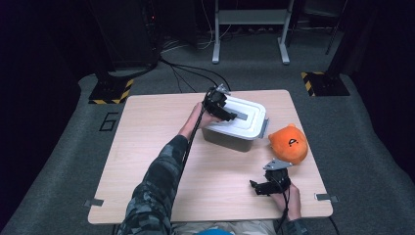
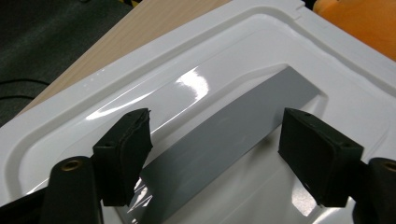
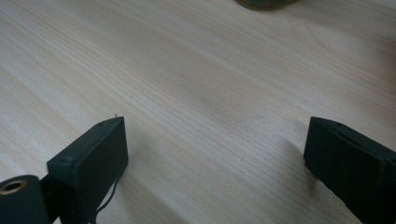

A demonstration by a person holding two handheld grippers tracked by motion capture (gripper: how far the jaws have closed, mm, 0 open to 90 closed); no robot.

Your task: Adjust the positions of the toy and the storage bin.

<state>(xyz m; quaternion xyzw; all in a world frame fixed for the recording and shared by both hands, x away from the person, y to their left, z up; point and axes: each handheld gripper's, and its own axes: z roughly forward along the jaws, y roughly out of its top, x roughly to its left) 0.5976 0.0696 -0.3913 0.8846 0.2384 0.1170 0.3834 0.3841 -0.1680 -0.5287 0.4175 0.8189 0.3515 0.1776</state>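
Grey carpet surrounds a rectangular pale wood-grain table [image 1: 161,166] with rounded corners. On the table stands the landmark, a box-shaped storage container [image 1: 230,138] with dark translucent walls; it lies toward the far side, slightly right of centre. Its glossy white plastic lid [image 1: 247,120] has a raised rim and a shallow recessed panel, and a flat matt grey strip handle [image 2: 224,144] runs across that recess. A grey latch [image 1: 265,128] hangs at the container's right end. Just right of the container sits a round orange plush toy [image 1: 288,143] with soft fabric and small ears.

Left gripper [image 1: 222,111], held by an arm in a camouflage sleeve [image 1: 156,188] stretched across the table, is over the lid; in the left gripper view its black padded jaws straddle the grey handle, set at a moderate gap with space between each pad and the strip, not pressing it.

Right gripper [image 1: 259,188] rests low at the near side, in front of the container and toy; its jaws are spread wide over bare wood, holding nothing.
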